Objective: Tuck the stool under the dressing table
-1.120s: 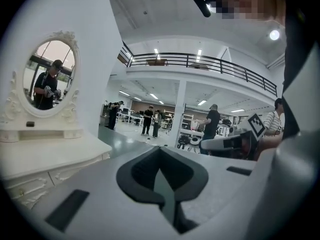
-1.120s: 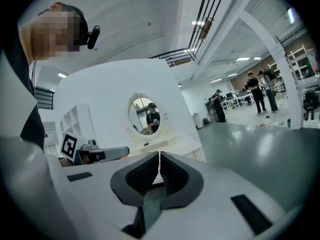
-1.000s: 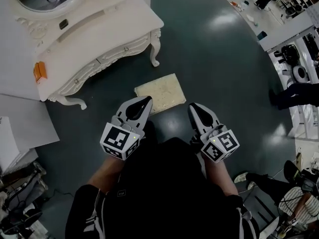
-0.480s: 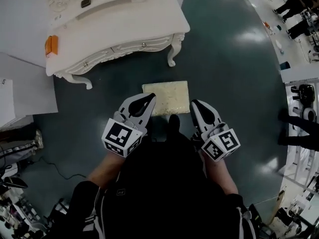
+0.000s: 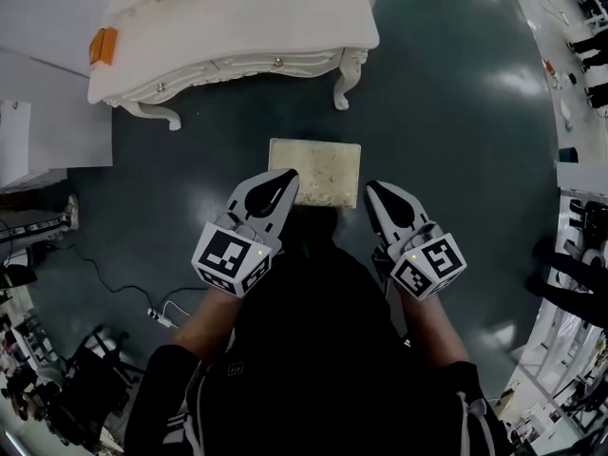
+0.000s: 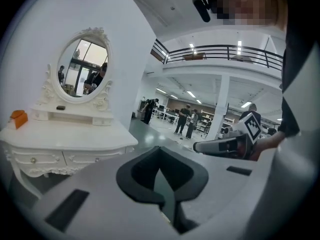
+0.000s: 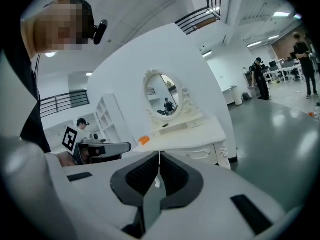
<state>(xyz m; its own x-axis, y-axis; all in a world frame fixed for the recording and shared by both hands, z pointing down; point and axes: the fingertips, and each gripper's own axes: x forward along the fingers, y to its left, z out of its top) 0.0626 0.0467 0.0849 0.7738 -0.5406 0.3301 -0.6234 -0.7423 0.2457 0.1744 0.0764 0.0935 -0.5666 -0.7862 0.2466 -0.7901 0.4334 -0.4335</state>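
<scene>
- Looking down in the head view, find the stool (image 5: 314, 172) on bare floor, standing free and not yet tucked in.
- Beyond the stool's far edge, across a strip of floor: the dressing table (image 5: 237, 27), well apart from it, with an orange item (image 5: 104, 46) on the top, far off to the stool's left.
- At the stool's near-left corner: the left gripper (image 5: 288, 175), clenched on nothing, its tip overlapping that corner in the head view. Cannot tell whether it touches or hovers above.
- Just off the stool's near-right corner: the right gripper (image 5: 372, 189), likewise clenched and empty, a sliver of floor showing between tip and seat.
- Confirmed in the gripper views: left gripper (image 6: 160, 149) pads together with only the table and mirror (image 6: 82, 66) beyond; right gripper (image 7: 159, 156) pads together with the table straight ahead.
- Key relation: stool directly ahead of both tips, table farther along the same line. Seat a little wider than deep, its long axis lying across, roughly parallel to the table front.
- Probably nearer on the left, though both flank the near edge almost evenly.
- Judging by the table legs, set nearer the right leg (image 5: 347, 88) than the middle of the gap, so likely a push away and slightly leftward.
- Risk: uneven pressure at one corner swinging the seat into that right leg.
</scene>
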